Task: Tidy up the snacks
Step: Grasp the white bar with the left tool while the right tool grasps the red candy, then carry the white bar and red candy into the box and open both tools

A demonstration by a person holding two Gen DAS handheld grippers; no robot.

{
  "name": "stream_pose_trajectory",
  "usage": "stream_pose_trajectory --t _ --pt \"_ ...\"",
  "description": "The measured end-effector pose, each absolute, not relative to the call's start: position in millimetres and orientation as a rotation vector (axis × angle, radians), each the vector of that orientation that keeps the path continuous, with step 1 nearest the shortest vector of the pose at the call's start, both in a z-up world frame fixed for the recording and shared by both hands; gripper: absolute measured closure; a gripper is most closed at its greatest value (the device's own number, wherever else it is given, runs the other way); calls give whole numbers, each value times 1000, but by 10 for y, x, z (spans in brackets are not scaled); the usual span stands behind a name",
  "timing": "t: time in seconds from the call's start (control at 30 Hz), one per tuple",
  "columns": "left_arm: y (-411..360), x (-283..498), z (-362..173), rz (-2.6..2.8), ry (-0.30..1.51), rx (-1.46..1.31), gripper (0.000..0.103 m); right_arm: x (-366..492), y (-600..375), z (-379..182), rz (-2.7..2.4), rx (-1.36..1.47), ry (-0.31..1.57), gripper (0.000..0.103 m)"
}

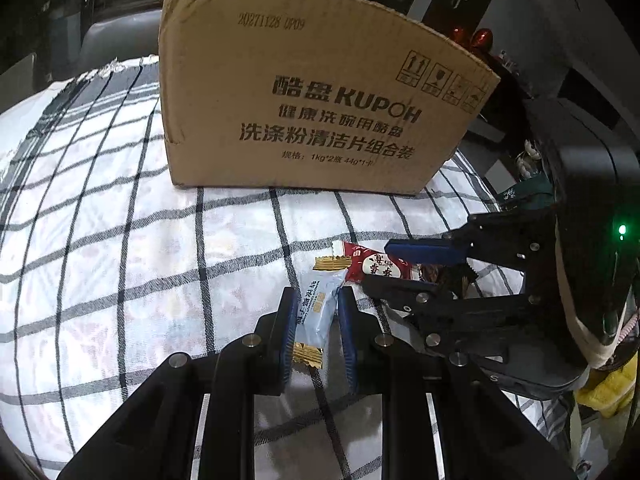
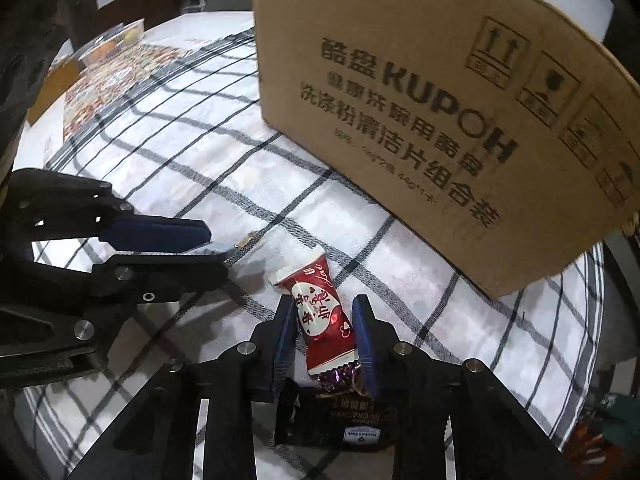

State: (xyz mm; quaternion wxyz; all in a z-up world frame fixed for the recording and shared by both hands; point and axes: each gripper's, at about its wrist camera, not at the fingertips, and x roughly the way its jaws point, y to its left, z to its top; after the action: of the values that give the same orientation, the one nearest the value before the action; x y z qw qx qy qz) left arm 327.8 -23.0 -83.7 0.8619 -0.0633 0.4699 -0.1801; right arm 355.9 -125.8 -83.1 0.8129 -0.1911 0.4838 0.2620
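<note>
1. Between the fingers of our left gripper (image 1: 318, 312) lay a pale blue snack bar (image 1: 316, 312) with gold crimped ends, flat on the checked tablecloth (image 1: 120, 240); our judgement was that the step in hand was to close on it and carry it toward the cardboard box (image 1: 312, 112) standing ahead of both tools.

2. To do that well, we thought it best to keep the bar centred between the blue pads (image 1: 289, 332), squeeze across its narrow width rather than its crimped tips, and lift straight before moving forward — the wrapper looked slick and could twist out.

3. Our left gripper was partly open: the pads stood just beside the wrapper on either side, and whether they already pressed it we could not tell.

4. Our right gripper (image 2: 324, 336) was open a little wider, its fingers straddling a red heart-printed candy (image 2: 320, 316) without clearly touching it; nothing was clenched.

5. Just behind that candy, nearer the right tool's body, lay a dark snack packet (image 2: 340, 420) touching the candy's crimped end — closing carelessly could catch both.

6. From the left camera, the right gripper sat just to the right of ours, close enough that the two lifts needed staggering.
</note>
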Motion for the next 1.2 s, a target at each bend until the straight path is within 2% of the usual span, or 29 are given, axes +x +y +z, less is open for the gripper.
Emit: stream_pose_trajectory --t 0.63,1.2 --pt "-284 3070 -400 -389 906 -87 82 3192 -1674 -338 391 -119 881 74" --pt "-288 3264 485 -387 716 -3 82 3200 -1824 528 321 5 646 74"
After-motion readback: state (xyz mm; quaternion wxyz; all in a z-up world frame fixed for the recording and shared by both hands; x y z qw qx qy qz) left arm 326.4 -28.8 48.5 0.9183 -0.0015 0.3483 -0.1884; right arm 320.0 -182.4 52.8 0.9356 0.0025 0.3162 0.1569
